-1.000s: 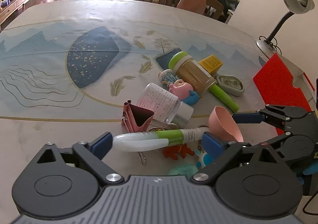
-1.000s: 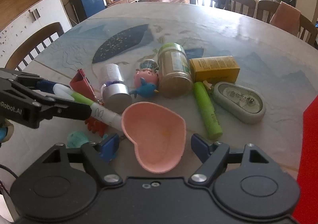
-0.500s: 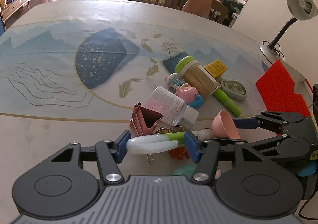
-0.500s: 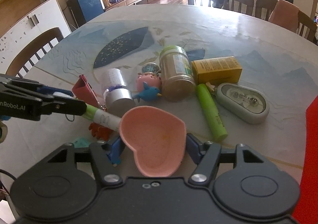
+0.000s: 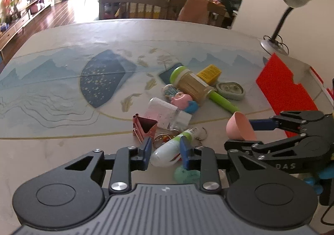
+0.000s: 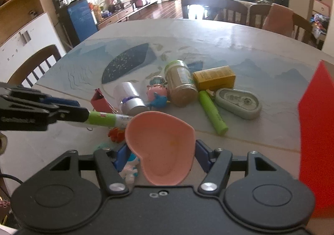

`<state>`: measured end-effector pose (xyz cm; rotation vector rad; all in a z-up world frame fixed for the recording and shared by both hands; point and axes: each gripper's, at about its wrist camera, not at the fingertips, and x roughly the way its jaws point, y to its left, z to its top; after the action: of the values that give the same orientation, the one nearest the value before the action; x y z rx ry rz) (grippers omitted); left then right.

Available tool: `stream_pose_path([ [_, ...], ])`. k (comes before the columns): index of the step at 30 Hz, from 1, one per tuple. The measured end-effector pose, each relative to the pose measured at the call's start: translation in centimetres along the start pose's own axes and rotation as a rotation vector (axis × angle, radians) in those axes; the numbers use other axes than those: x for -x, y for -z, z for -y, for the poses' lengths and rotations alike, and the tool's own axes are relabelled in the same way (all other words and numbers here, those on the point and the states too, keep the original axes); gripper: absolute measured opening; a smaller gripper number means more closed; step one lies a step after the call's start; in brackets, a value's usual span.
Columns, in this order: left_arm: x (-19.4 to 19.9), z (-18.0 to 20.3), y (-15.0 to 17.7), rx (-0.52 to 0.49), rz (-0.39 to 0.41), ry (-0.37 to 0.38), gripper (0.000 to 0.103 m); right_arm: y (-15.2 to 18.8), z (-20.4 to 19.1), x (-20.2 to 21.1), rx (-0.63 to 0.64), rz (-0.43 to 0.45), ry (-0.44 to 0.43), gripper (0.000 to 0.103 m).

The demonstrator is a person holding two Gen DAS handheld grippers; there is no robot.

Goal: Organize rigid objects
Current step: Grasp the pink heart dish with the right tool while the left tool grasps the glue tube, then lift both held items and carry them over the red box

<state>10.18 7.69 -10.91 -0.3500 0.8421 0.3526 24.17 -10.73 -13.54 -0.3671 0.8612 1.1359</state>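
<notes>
My left gripper (image 5: 165, 151) is shut on a white and green tube (image 5: 171, 147), held just above the table; it also shows in the right wrist view (image 6: 104, 119). My right gripper (image 6: 159, 156) is shut on a pink heart-shaped dish (image 6: 160, 145), lifted off the table; the dish also shows in the left wrist view (image 5: 240, 128). On the table lie a green-lidded jar (image 5: 192, 84), a yellow box (image 5: 209, 73), a green marker (image 6: 211, 113), a grey tape dispenser (image 6: 238, 102), a pink pig toy (image 6: 157, 91), a clear bottle (image 5: 167, 114) and a pink binder clip (image 5: 145, 128).
A red box (image 5: 286, 93) stands at the right table edge, also in the right wrist view (image 6: 317, 130). A desk lamp (image 5: 290, 5) is at the far right. An orange toy (image 6: 117, 135), a teal piece (image 5: 187, 174) and a small white-blue figure (image 6: 130, 169) lie near me. Chairs ring the table.
Both grippers have closed, the left on the tube and the right on the pink dish, and both have lifted. The tube has swung end-on toward the left camera.
</notes>
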Motion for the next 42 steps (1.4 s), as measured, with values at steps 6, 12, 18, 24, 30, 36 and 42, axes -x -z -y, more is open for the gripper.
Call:
stream_pose_path([
  [6,0.4,0.2,0.5,-0.011,-0.009,0.051,0.009,1.3,-1.3,2.7,-0.040,0.026,0.038,0.065],
  [12,0.2,0.5,1.4,-0.063,-0.050,0.072,0.009,3.0,-2.4,4.8,-0.079,0.045,0.066,0.065],
  [18,0.1,1.2,1.4,-0.165,-0.039,0.081,0.012,4.0,-3.3,5.6,-0.107,0.061,0.072,0.065],
  [24,-1.5,1.6,0.8,-0.238,-0.060,0.090,0.017,4.2,-3.3,5.7,-0.122,0.065,0.065,0.065],
  [30,-3.8,1.9,-0.2,-0.286,-0.099,0.112,0.032,4.3,-2.9,5.7,-0.133,0.066,0.059,0.065],
  [36,-5.6,1.8,-0.7,-0.293,-0.136,0.112,0.032,4.4,-2.1,5.6,-0.146,0.061,0.061,0.065],
  [42,-6.2,2.3,-0.4,-0.323,-0.146,0.081,0.031,4.4,-1.6,5.6,-0.152,0.057,0.066,0.065],
])
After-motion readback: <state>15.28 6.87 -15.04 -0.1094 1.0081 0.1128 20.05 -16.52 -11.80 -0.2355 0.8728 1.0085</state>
